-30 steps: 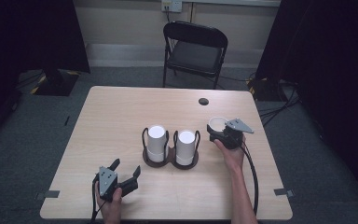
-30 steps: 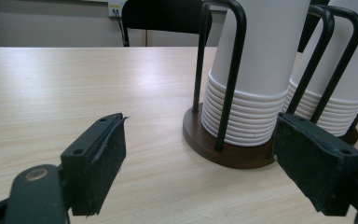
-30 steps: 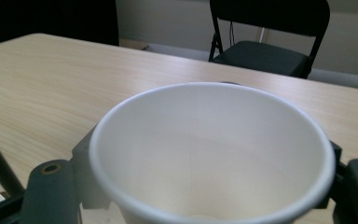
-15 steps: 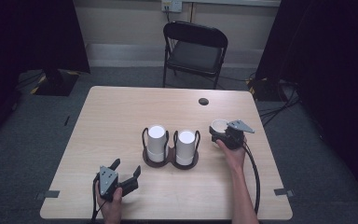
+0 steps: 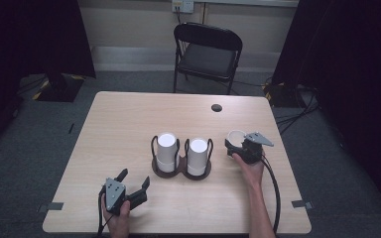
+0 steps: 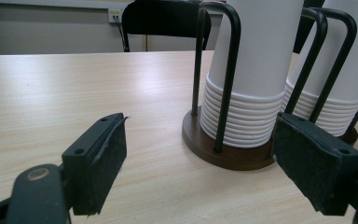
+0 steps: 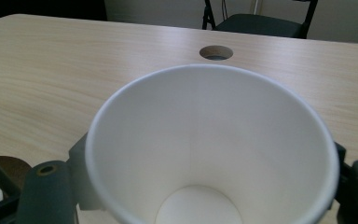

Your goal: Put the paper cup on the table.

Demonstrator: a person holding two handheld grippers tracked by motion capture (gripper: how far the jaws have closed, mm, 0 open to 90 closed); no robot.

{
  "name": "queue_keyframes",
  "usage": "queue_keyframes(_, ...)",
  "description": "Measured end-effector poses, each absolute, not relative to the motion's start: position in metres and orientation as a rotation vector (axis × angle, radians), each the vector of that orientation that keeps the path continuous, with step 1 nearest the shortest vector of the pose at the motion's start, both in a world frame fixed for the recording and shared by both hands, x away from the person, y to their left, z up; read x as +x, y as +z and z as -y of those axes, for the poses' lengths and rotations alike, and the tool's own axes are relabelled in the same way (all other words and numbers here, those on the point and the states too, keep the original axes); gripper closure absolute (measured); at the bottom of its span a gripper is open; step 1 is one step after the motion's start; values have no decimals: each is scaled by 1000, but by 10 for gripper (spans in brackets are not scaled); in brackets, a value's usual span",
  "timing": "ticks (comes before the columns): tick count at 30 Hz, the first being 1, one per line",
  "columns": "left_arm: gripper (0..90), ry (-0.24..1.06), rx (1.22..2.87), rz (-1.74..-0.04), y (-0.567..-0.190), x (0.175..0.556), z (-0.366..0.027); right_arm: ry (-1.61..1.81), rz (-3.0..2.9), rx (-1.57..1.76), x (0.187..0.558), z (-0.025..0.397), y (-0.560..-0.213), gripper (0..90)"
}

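White paper is what the right gripper [image 5: 241, 145] holds: a single cup [image 7: 212, 144], mouth up, sits clamped between its two black jaws, one jaw pressed against each side of the cup wall in the right gripper view. In the high view this cup [image 5: 236, 138] is at the right of the wooden table [image 5: 124, 124], just beside the cup holder [image 5: 181, 168] and apart from it; whether its base touches the tabletop cannot be told. The holder is a dark brown double base with black wire loops, and it carries two stacks of upturned white cups, the left stack [image 5: 167, 148] and the right stack [image 5: 198, 153], side by side near the middle of the table. The left gripper [image 5: 131, 187] lies low at the near left of the table, its jaws spread wide with nothing between them. In the left gripper view the left pad [image 6: 100, 161] and the right pad [image 6: 314, 163] stand well apart, bare tabletop showing in the gap, and the holder's base [image 6: 228, 154] with its ribbed stack of cup rims [image 6: 240, 119] sits ahead, nearer the right pad; contact between them cannot be made out. A round cable hole [image 5: 217, 107] lies in the tabletop toward the far edge, and a black folding chair [image 5: 207, 54] stands beyond the table.
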State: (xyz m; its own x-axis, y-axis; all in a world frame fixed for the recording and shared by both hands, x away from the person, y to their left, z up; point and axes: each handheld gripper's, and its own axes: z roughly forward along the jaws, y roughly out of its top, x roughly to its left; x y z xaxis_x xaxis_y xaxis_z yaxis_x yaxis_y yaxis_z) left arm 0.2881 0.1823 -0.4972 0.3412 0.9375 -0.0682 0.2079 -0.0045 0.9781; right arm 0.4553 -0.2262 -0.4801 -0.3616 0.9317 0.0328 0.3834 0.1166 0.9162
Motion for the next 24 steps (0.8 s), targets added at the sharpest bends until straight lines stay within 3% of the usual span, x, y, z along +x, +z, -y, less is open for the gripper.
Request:
queue_keyframes(10,180,819,1468,-1095,-497,287,-183,1203,-1864,1321,455,221,-485,134)
queue_keyframes(24,180,804,1470,-1109,-497,288,-184,1212,-1830,1350,437,233,-490,135)
